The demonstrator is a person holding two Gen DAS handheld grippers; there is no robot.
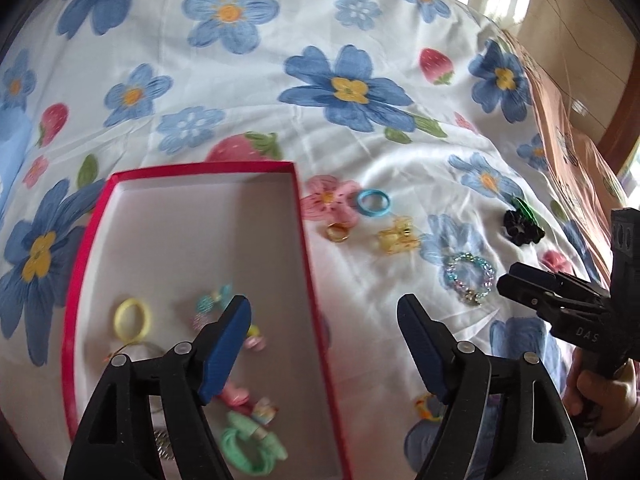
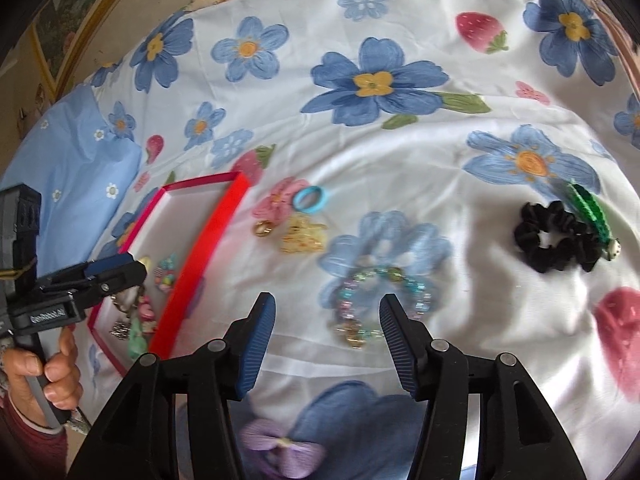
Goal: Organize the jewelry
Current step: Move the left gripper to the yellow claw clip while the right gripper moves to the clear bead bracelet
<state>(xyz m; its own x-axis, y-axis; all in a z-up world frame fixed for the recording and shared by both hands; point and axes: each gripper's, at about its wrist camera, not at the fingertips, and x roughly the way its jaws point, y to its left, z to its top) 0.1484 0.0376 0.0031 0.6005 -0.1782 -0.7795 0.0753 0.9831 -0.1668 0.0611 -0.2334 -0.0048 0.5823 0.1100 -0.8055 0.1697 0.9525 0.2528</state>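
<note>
A red box (image 1: pixel 308 264) with a white inside lies on the flowered sheet and holds a yellow ring (image 1: pixel 132 318), green hair ties (image 1: pixel 250 446) and several small pieces. My left gripper (image 1: pixel 324 320) is open and empty, over the box's right wall. My right gripper (image 2: pixel 327 316) is open and empty, just short of a pastel bead bracelet (image 2: pixel 380 304). On the sheet lie a blue ring (image 2: pixel 311 199), a gold ring (image 2: pixel 263 229), a yellow claw clip (image 2: pixel 303 235), a black scrunchie (image 2: pixel 554 242) and a green clip (image 2: pixel 592 216). The bracelet also shows in the left wrist view (image 1: pixel 469 278).
A purple bow (image 2: pixel 280 446) lies under my right gripper. A light blue pillow (image 2: pixel 76 160) sits at the left. A brown cardboard box (image 1: pixel 560 120) stands along the bed's right edge. The box also shows in the right wrist view (image 2: pixel 212 232).
</note>
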